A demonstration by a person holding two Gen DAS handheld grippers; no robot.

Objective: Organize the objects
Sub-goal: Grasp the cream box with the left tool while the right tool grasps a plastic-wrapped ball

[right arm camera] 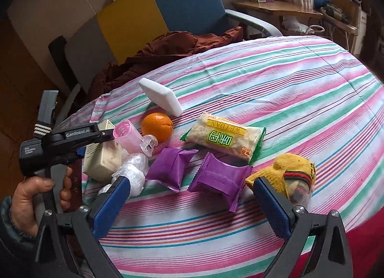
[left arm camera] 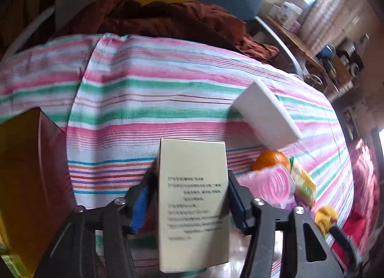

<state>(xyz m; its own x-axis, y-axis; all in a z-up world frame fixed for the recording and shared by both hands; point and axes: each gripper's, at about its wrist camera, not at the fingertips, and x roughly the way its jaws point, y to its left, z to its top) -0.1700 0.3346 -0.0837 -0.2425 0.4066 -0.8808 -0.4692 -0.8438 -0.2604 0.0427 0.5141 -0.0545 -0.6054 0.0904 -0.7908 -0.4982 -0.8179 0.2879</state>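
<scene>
Cream carton (left arm camera: 193, 196) sits between our left gripper (left arm camera: 192, 196) pads, clamped by its narrow sides at the striped bed's (right arm camera: 288, 81) left edge — ready to lift; our right gripper (right arm camera: 192, 203) hangs wide, empty, over purple packets (right arm camera: 219, 178).

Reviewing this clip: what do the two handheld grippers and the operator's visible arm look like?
Both are black, angular frames with silver screws and blue textured pads. The left gripper carries white "GenRobot.AI" lettering, a small white label on its body and a black-and-white striped patch below a grey block. The person's hand emerges from a dark teal padded sleeve. No cables show.
</scene>
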